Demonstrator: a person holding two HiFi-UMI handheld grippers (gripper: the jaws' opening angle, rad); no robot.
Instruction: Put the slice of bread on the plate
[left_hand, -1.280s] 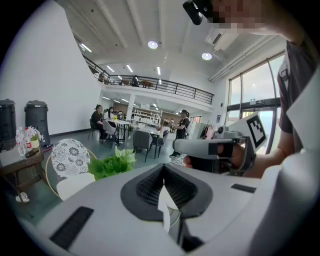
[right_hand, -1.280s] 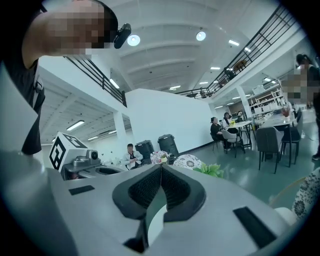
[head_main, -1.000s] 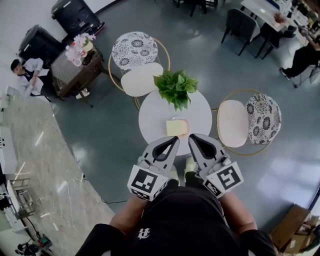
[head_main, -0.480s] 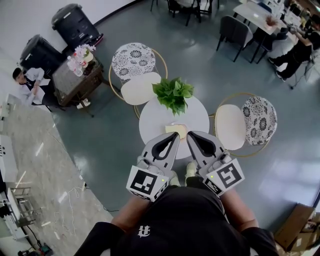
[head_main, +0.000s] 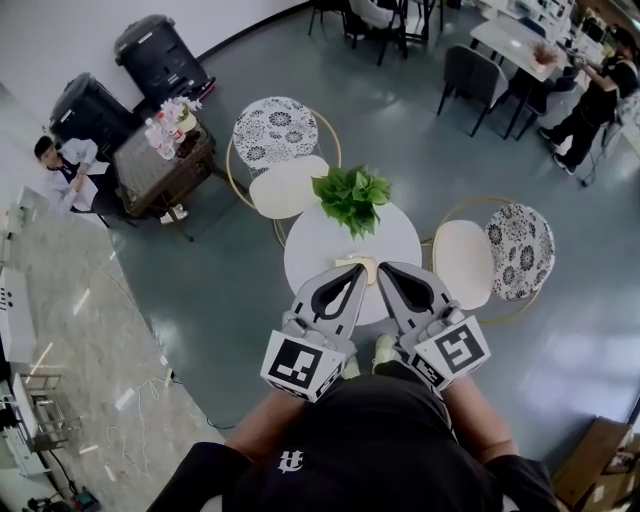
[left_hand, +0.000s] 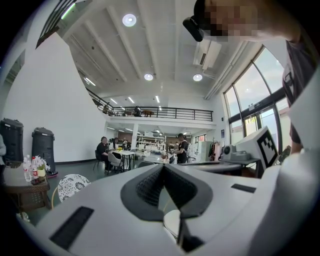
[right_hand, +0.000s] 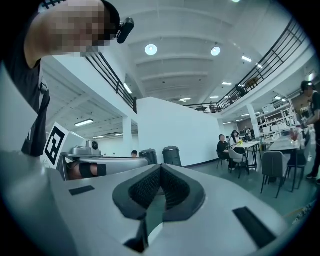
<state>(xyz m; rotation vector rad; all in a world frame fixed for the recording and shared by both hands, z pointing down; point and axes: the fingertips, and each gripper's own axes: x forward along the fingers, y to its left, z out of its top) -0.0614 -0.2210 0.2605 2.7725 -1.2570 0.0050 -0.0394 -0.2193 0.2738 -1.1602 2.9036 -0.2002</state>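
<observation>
Left gripper (head_main: 357, 270): we hold its jaws pressed together, empty.
Right gripper (head_main: 381, 268): jaws also closed on nothing.
Bread slice (head_main: 350, 263): mid-frame on the round white counter (head_main: 312, 248), just beyond both tips.

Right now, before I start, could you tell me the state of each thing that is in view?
left gripper: jaws shut, empty.
right gripper: jaws shut, empty.
slice of bread: lying on the round table, not gripped, partly hidden behind the grippers.
potted plant: upright on the table's far side.
far chair: empty.
right-hand chair: empty.
</observation>
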